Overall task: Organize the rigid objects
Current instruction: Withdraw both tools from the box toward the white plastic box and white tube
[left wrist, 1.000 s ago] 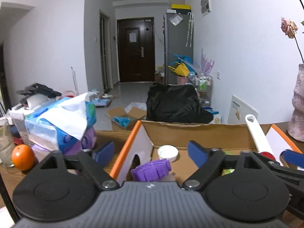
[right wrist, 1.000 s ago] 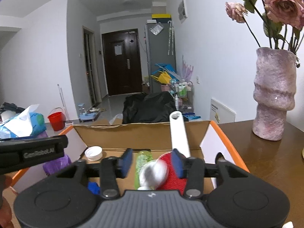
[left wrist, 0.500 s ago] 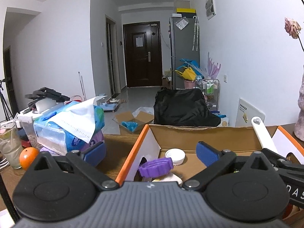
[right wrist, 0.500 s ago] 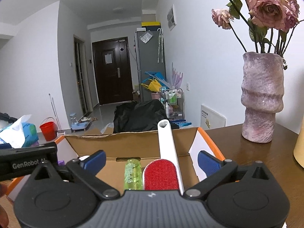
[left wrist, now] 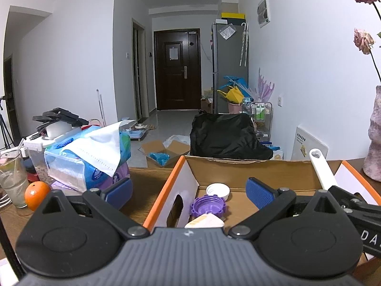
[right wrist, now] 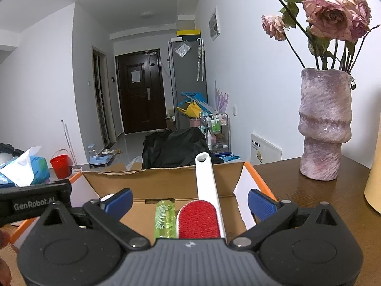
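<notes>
An open cardboard box with orange edges (left wrist: 262, 171) (right wrist: 166, 181) stands on the wooden table. In it lie a red lint brush with a white handle (right wrist: 200, 219) (left wrist: 320, 169), a green ribbed bottle (right wrist: 164, 217), a purple lid (left wrist: 208, 206), a white cap (left wrist: 218, 190) and a cream item (left wrist: 204, 221). My left gripper (left wrist: 189, 191) is open and empty above the box's left wall. My right gripper (right wrist: 189, 201) is open and empty above the brush and bottle.
A pink vase with dried roses (right wrist: 323, 124) stands on the table right of the box. Tissue packs (left wrist: 88, 159), an orange (left wrist: 37, 194) and a glass (left wrist: 12, 181) sit to the left. A cream object (right wrist: 373, 181) stands at far right.
My right gripper opened and let go of the lint brush, which now lies in the box. Both grippers drew back and up from the box.
</notes>
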Demonstrator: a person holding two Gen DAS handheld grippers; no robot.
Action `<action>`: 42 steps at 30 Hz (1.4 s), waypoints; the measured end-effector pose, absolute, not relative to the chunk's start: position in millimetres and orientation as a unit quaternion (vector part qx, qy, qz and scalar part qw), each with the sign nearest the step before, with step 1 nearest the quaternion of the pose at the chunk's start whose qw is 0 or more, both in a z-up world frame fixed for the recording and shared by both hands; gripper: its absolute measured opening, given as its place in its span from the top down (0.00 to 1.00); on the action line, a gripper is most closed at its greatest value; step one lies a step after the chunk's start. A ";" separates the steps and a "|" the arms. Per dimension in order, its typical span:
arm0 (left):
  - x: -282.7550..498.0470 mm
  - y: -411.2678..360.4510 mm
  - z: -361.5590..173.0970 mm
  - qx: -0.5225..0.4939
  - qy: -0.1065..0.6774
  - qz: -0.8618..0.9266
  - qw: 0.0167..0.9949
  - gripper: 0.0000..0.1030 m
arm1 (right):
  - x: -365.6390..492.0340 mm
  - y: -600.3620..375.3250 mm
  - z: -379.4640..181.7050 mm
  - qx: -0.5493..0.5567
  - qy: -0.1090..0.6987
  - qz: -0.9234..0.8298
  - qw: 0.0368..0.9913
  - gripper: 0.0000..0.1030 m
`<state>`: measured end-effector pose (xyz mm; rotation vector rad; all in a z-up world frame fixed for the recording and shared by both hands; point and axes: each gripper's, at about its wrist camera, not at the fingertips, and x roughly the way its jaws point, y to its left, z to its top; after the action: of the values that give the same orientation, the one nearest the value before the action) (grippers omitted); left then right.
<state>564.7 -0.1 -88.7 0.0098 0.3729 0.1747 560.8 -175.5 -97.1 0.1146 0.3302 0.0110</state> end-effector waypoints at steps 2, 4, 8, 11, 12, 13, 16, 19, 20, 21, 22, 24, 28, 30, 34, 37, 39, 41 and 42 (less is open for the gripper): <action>562.6 1.0 -87.5 0.003 0.189 0.089 0.978 0.00 | 557.1 -176.7 -96.6 0.056 0.163 0.005 0.985 0.00; 559.3 2.7 -85.9 -0.001 0.188 0.086 0.978 0.00 | 553.6 -177.5 -96.2 0.054 0.163 0.004 0.985 0.00; 549.2 4.6 -82.2 -0.004 0.183 0.082 0.980 0.00 | 543.6 -180.0 -94.0 0.050 0.159 0.004 0.986 0.00; 540.2 3.8 -80.2 -0.004 0.179 0.079 0.981 0.00 | 535.2 -181.5 -91.2 0.048 0.154 0.005 0.987 0.00; 537.1 3.5 -79.6 -0.004 0.179 0.075 0.981 0.00 | 532.2 -182.3 -90.4 0.048 0.153 0.006 0.987 0.00; 534.2 3.7 -79.2 -0.005 0.180 0.072 0.981 0.00 | 528.9 -182.9 -89.1 0.047 0.152 0.006 0.987 0.00; 522.9 1.7 -77.1 -0.003 0.177 0.067 0.982 0.00 | 519.6 -183.7 -86.9 0.042 0.150 0.009 0.988 0.00; 511.7 1.4 -75.1 -0.004 0.174 0.062 0.983 0.00 | 508.3 -184.8 -84.2 0.037 0.148 0.011 0.988 0.00; 507.8 1.6 -74.7 -0.004 0.173 0.061 0.983 0.00 | 504.9 -185.6 -83.6 0.036 0.147 0.012 0.988 0.00; 503.7 1.9 -74.4 -0.004 0.173 0.060 0.983 0.00 | 501.2 -186.0 -82.7 0.034 0.147 0.012 0.988 0.00; 499.8 1.9 -74.3 -0.004 0.172 0.059 0.983 0.00 | 496.9 -186.7 -82.1 0.033 0.146 0.014 0.989 0.00; 492.1 2.6 -74.1 -0.002 0.170 0.058 0.984 0.00 | 488.4 -187.9 -81.2 0.031 0.147 0.017 0.989 0.00; 476.8 5.1 -74.6 -0.001 0.172 0.054 0.984 0.00 | 471.9 -190.6 -79.9 0.026 0.146 0.023 0.989 0.00; 468.8 6.7 -74.8 -0.002 0.174 0.051 0.983 0.00 | 463.8 -192.3 -80.1 0.024 0.147 0.026 0.989 0.00; 453.2 8.9 -76.3 0.002 0.175 0.049 0.983 0.00 | 447.6 -195.6 -80.3 0.020 0.150 0.030 0.988 0.00; 442.6 11.3 -77.9 0.003 0.177 0.048 0.983 0.00 | 435.7 -197.0 -81.0 0.017 0.151 0.032 0.988 0.00; 434.8 12.4 -79.4 0.004 0.180 0.048 0.982 0.00 | 429.3 -199.1 -83.3 0.017 0.155 0.032 0.987 0.00; 427.4 13.4 -80.5 0.004 0.183 0.047 0.982 0.00 | 423.7 -201.0 -85.9 0.016 0.161 0.032 0.986 0.00; 423.3 14.2 -81.3 0.003 0.184 0.047 0.982 0.00 | 420.5 -202.1 -87.0 0.015 0.163 0.031 0.986 0.00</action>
<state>423.3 14.2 -81.3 0.0068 0.3702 0.0938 420.5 -202.1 -87.0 0.0300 0.3278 0.0618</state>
